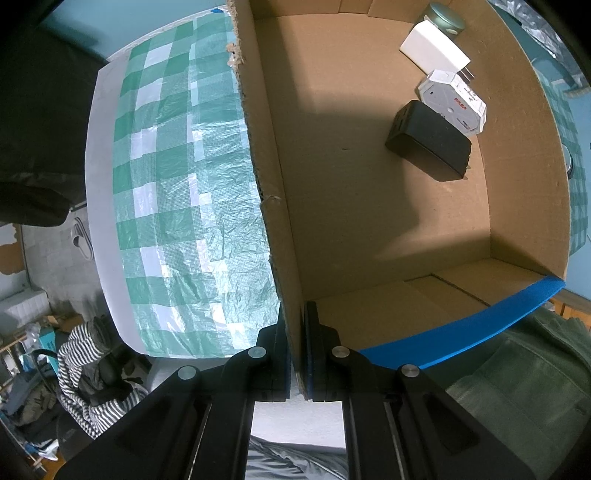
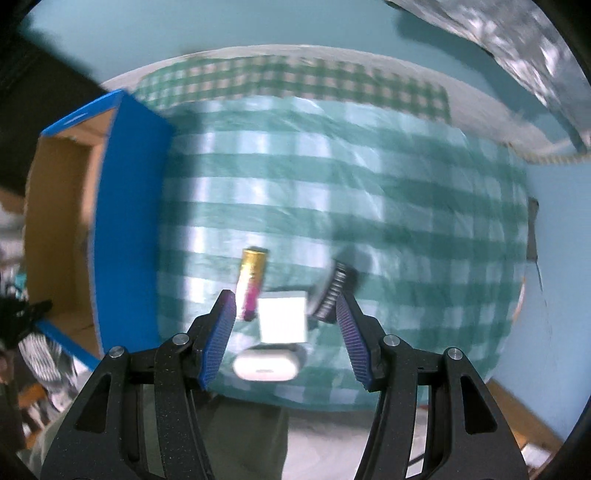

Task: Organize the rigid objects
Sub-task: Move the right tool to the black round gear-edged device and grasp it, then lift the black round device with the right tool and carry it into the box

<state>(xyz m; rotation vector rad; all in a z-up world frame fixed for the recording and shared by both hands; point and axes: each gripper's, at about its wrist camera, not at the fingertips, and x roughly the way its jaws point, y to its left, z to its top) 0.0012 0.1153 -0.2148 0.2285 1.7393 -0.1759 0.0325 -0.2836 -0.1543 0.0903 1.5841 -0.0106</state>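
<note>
Pinching the side wall of the open brown cardboard box point(image 1: 369, 206) near its front corner, the left gripper point(image 1: 295, 347) has its jaws closed down to the thickness of the cardboard, one jaw outside the wall and one inside. A strip of blue tape point(image 1: 480, 325) runs along the box's near top edge.

Inside the box, along the far right wall, four things lie in a loose row: a black rectangular plastic adapter point(image 1: 430, 142), a white octagonal carton with red lettering point(image 1: 452, 101) touching it, a white plug-in charger block point(image 1: 434, 50) behind that, and a round grey-green tin point(image 1: 445, 16) in the far corner. The rest of the box floor is bare cardboard, partly in shadow. The box sits on a counter covered by a crinkled green-and-white checked plastic sheet point(image 1: 177, 206).

The right gripper point(image 2: 286, 302) hovers over the same checked sheet with its jaws spread wide and nothing between the blue ribbed pads point(image 2: 218, 339). This view is blurred. Below and between the jaws lie a gold-and-pink cylindrical battery point(image 2: 251, 282), a small white cube-shaped block point(image 2: 282, 319) just beside it, a round black ribbed cap with a pale face point(image 2: 332, 291) near the right jaw, and a white rounded oblong case point(image 2: 267, 363) closest to the camera. The box's blue-taped outer side shows at the left of this view, well apart from these four items.
</note>
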